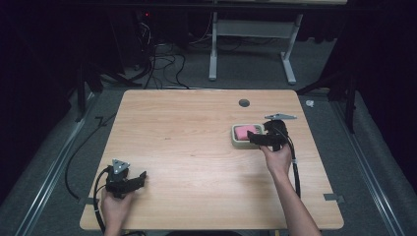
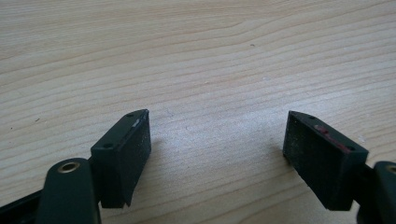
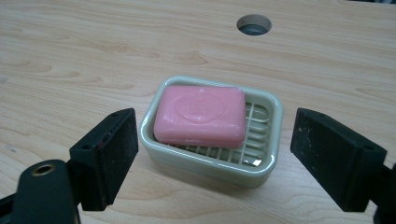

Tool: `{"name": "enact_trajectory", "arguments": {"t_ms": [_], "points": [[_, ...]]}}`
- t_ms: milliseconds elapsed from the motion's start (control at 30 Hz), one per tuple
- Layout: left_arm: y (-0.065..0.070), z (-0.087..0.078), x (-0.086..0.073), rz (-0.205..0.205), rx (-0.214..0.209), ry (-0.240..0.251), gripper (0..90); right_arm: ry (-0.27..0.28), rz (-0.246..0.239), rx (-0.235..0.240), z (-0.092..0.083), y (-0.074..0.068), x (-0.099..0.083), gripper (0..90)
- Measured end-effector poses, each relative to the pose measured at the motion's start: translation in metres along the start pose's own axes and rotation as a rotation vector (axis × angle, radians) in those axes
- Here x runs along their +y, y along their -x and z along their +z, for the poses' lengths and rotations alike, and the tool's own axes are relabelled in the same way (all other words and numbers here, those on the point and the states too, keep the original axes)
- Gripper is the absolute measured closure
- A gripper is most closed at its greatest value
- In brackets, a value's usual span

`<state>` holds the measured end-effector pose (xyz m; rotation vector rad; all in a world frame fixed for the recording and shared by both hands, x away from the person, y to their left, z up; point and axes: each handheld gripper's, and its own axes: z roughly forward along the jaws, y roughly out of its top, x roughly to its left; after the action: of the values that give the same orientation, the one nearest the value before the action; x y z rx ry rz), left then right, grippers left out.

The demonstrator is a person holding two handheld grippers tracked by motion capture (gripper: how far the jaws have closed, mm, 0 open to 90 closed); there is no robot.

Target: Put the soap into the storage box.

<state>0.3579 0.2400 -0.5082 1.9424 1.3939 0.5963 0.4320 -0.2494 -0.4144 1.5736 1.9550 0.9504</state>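
Soap, a pink bar, lies in a pale green dish on the right half of the desk, toward the far side, with the slatted floor of the dish bare beside the bar. The right tongs are held out from the person's right hand, forearm stretched forward from the near edge, and point left at the dish. In the right gripper view the jaws stand wide, one on either side of the dish and apart from its walls. A round hole in the desk lies beyond the dish, near the far edge. The left tongs sit low by the near left corner, gripped in the left hand, jaws wide over bare wood. Open desk spreads between the two grippers, and the dish has free room on all sides.
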Motion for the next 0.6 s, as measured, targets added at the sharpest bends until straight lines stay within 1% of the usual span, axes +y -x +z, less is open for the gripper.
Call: {"name": "enact_trajectory", "arguments": {"t_ms": [167, 267, 600], "points": [[0.000, 0.000, 0.000, 0.000, 0.000, 0.000, 23.8, 0.016, 0.005, -0.003, -0.007, 0.004, -0.004, 16.1], [0.000, 0.000, 0.000, 0.000, 0.000, 0.000, 23.8, 0.025, 0.017, -0.003, -0.012, 0.007, -0.007, 16.2], [0.000, 0.000, 0.000, 0.000, 0.000, 0.000, 23.8, 0.037, 0.021, 0.000, -0.021, 0.013, -0.017, 16.3]]}}
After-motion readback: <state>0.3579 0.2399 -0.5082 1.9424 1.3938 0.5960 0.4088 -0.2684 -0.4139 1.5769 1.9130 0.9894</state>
